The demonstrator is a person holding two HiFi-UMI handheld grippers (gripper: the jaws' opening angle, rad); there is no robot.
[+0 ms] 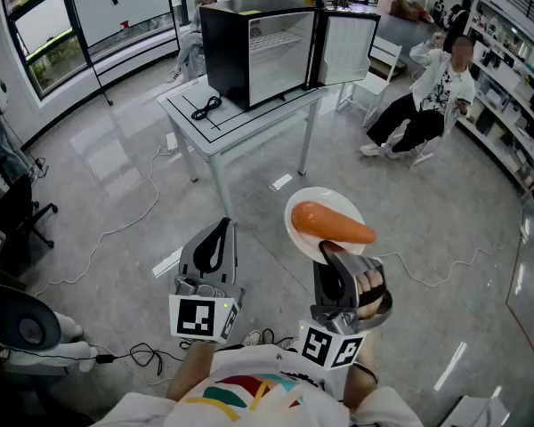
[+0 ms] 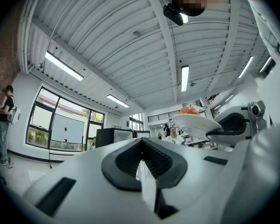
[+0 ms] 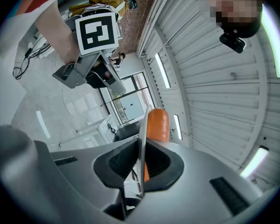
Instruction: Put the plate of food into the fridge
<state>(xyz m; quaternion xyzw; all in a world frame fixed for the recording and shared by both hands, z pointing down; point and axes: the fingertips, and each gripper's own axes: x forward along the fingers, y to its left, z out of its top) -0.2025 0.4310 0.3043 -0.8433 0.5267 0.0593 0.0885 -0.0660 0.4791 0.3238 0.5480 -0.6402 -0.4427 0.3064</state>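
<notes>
- The right gripper [image 3: 142,158] has its jaws drawn narrow, and both pads press on the rim of a white plate [image 3: 143,125]. In its own view the plate shows edge-on, as a thin pale line between the black ribbed pads.
- An orange piece of food [image 1: 331,223], long and smooth with rounded ends, lies across the top of the plate, just past the jaw tips.
- In the head view the plate is held out in the air over the grey floor [image 1: 116,185], roughly level, in front of the person's body.
- The left gripper [image 1: 217,231] is beside the right one and apart from it. Its jaws are together with nothing between them, and its own view shows only a thin sliver of light at the seam of the pads.
- From the left gripper view the plate and the food on it show off to the right, clear of the left jaws.
- The fridge [image 1: 249,47], a small black box, stands on a white table [image 1: 191,118] well apart from the plate, across the floor.
- Its door [image 1: 345,47] is swung open to the right, and a wire shelf shows in the pale inside.
- A black cable [image 1: 206,107] lies coiled on the tabletop just beside the fridge.
- A seated person [image 1: 427,100] is at the right of the room, beyond the table.
</notes>
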